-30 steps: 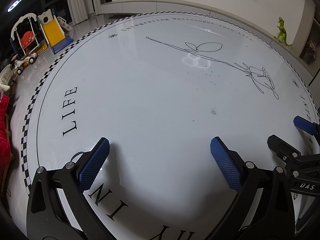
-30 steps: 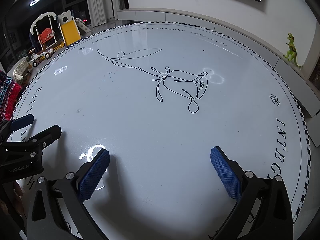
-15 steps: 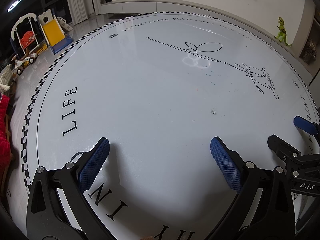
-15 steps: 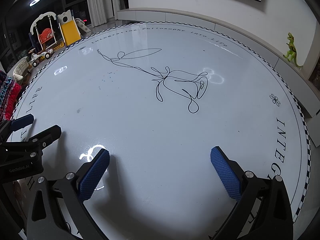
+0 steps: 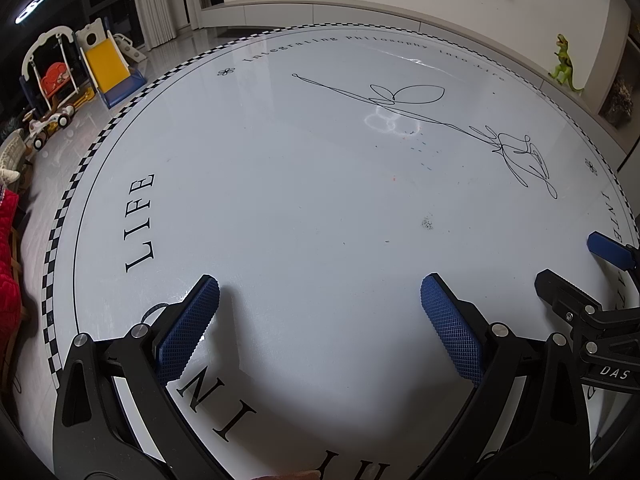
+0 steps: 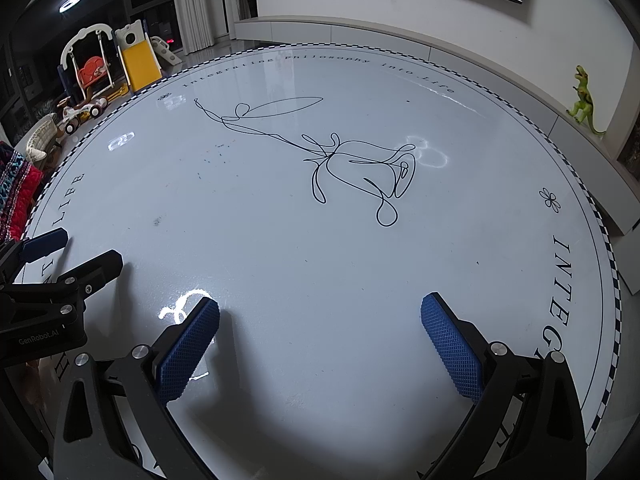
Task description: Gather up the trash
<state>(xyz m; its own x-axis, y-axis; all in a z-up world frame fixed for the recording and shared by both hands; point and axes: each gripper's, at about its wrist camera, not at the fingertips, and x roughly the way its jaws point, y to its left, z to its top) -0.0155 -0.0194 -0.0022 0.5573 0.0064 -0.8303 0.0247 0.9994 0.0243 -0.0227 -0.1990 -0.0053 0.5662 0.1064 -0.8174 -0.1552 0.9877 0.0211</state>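
Observation:
My left gripper (image 5: 320,296) is open and empty, low over a round white mat (image 5: 280,184) printed with black lettering and a line-drawn rose. My right gripper (image 6: 320,312) is open and empty over the same mat (image 6: 320,240). Each gripper shows at the edge of the other's view: the right gripper (image 5: 576,264) at the right of the left wrist view, the left gripper (image 6: 80,252) at the left of the right wrist view. Only tiny specks lie on the mat: a dark smudge (image 5: 427,223) and a red dot (image 5: 394,179). No larger trash shows.
A toy slide (image 5: 108,64) and swing (image 5: 52,76) stand on the floor at the far left. A green toy dinosaur (image 5: 564,64) stands on a low white ledge at the far right. A red cloth (image 5: 8,240) lies at the left edge.

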